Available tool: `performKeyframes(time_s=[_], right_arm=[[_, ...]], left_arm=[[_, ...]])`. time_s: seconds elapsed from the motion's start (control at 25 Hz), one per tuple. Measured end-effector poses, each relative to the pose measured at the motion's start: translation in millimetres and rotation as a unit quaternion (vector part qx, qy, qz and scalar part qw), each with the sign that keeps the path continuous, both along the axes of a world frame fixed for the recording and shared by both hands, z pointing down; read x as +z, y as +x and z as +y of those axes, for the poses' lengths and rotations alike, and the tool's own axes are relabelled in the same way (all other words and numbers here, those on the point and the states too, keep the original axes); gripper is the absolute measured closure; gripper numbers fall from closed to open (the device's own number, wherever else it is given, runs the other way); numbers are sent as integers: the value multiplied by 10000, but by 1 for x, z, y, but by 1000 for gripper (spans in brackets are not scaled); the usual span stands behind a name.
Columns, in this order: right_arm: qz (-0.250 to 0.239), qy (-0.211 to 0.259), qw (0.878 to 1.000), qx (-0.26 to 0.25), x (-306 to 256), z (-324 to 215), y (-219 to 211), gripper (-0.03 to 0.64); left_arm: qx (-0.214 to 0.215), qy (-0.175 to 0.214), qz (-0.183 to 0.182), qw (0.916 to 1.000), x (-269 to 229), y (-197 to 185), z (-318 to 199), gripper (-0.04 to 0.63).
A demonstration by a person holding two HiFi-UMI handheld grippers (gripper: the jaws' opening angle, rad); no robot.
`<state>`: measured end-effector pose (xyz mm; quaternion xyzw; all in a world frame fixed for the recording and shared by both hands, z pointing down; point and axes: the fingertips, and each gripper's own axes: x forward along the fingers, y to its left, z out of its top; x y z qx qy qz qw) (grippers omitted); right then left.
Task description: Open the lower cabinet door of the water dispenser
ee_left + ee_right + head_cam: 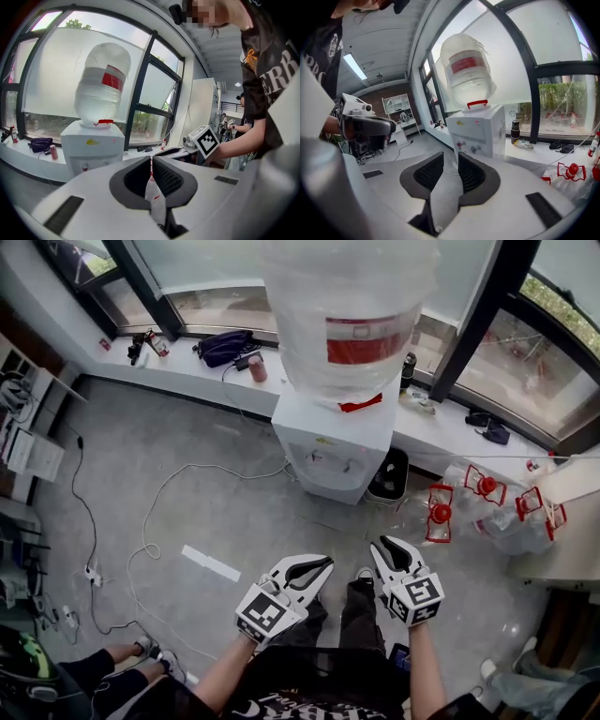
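The white water dispenser [330, 439] stands against the window ledge with a large clear bottle [349, 306] on top. From above only its top and tap panel show, and its lower cabinet door is hidden in every view. My left gripper [315, 568] is held out above the grey floor, well short of the dispenser, with its jaws shut on nothing. To its right my right gripper [393, 548] is open, a narrow empty gap between its pads. The dispenser [92, 149] lies ahead and left in the left gripper view. In the right gripper view the dispenser [480, 131] is straight ahead.
A black bin [387, 480] stands right of the dispenser. Empty red-capped bottles [487, 507] lie on the floor at the right. White cables [159, 512] and a power strip [94, 575] cross the floor at left. A strip of white tape [210, 562] lies near my grippers. Another person's legs [103, 671] show at lower left.
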<state>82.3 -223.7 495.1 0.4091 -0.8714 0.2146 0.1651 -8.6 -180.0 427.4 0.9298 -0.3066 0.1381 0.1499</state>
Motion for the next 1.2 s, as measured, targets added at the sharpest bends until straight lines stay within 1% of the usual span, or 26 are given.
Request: performKeyframes(time_s=[0.2,0.36,0.44,0.6,0.72,0.8,0.84,0.92,1.04,1.12,1.2], right_arm=[[361,-12,9992,-185,90,-68,36,508],[567,-77,9979,-298,168,-118,62,500],[617,-127,9973,-366,209,-138,67,495],[631,-296,9966,-433,293,-168,67,477],[532,-500,9967,-351,354,-178,65,459],[564,-557,9961,-399,393,-188,64,448],[657,-557,9951,-488,412,-194,62,442],[1002,-529,9907,-748,445,-204,56,437],[1479,-380,9827,-1052,477,-222,47,410],[1595,-320,9809,-1062,489,-235,41,394],[1620,-298,9814,-990,495,-244,39,393]], left_arm=[[-193,-29,122,9997,39,45,-45,578],[-216,-26,-109,9997,88,79,-91,578],[-241,-5,-200,9995,116,90,-114,578],[-204,-119,-359,9991,174,100,-148,578],[-64,-259,-555,9981,222,105,-159,578],[31,-342,-695,9970,250,106,-166,578],[73,-375,-761,9964,263,106,-169,578],[145,-411,-869,9953,283,105,-176,578],[210,-459,-971,9940,308,101,-183,578],[257,-468,-994,9936,319,101,-186,578],[312,-476,-1010,9933,328,102,-187,578]])
